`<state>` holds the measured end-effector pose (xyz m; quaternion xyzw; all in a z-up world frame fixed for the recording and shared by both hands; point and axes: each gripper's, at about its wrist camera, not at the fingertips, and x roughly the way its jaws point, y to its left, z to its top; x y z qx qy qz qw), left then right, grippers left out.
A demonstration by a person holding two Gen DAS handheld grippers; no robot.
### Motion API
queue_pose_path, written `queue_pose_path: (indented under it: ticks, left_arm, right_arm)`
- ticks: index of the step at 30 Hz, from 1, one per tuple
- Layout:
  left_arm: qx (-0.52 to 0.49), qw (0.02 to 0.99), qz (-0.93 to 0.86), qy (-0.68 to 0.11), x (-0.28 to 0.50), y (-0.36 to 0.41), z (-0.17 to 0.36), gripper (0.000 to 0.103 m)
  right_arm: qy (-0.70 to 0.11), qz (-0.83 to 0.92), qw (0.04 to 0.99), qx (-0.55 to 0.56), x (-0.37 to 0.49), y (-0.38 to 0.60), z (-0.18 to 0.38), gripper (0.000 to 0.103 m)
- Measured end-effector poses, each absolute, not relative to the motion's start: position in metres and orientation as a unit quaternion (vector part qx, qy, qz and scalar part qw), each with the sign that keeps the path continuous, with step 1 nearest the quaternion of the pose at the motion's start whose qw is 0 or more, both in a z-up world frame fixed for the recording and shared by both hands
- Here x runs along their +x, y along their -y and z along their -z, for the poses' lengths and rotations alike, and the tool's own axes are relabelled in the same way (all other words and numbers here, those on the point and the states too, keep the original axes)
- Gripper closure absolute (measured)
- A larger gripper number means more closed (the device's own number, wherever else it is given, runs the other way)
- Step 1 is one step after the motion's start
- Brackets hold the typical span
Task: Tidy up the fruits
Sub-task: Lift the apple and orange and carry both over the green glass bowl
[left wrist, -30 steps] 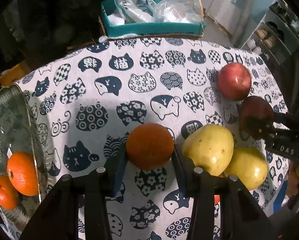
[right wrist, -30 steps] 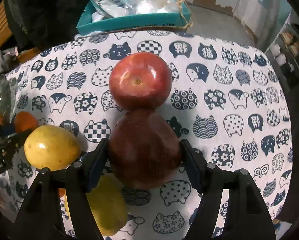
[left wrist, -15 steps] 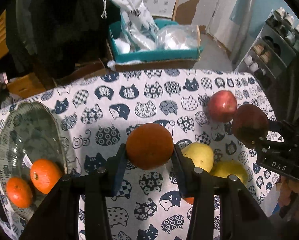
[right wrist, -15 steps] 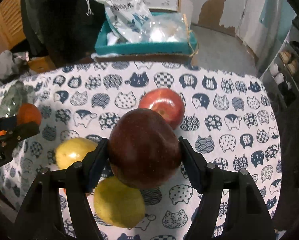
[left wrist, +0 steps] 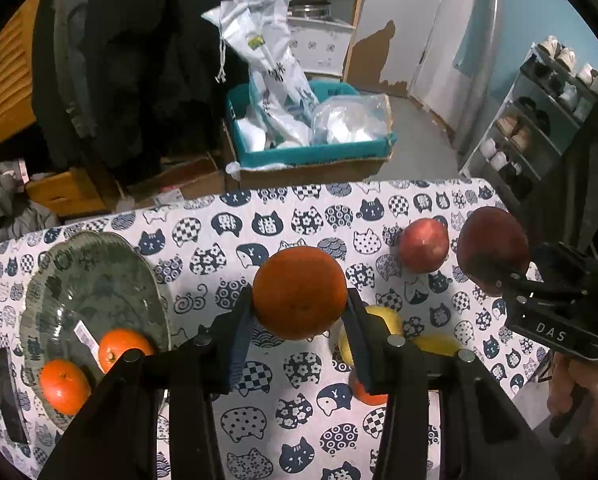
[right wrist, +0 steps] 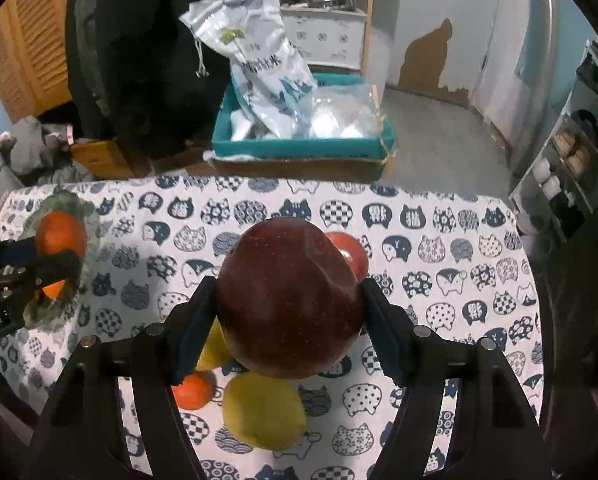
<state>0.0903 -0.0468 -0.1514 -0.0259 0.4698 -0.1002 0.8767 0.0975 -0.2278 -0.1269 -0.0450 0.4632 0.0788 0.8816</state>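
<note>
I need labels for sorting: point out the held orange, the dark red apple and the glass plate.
held orange (left wrist: 299, 292), left wrist view, middle of its front.
dark red apple (right wrist: 289, 300), right wrist view, centre of its skin.
glass plate (left wrist: 95, 276), left wrist view, bare inner surface.

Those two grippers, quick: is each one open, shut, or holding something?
Left gripper: shut on the orange, lifted off the table.
Right gripper: shut on the dark apple, also lifted.

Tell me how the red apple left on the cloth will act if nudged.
The red apple is round and sits free on flat cloth, so it would probably roll. Its glossy skin may slip against hard jaws. It looks firm, unlikely to squash.
</note>
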Motion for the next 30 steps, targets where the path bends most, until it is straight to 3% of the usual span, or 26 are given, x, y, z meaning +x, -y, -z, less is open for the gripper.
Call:
queue_pose_path:
  ticks: [30]
  left_arm:
    - [-0.066, 0.909, 0.069, -0.406, 0.056, -0.021, 0.089, 0.059]
  right_arm:
    - [-0.381, -0.151, 0.91, -0.056, 0.077, 0.16, 0.048, 0.032]
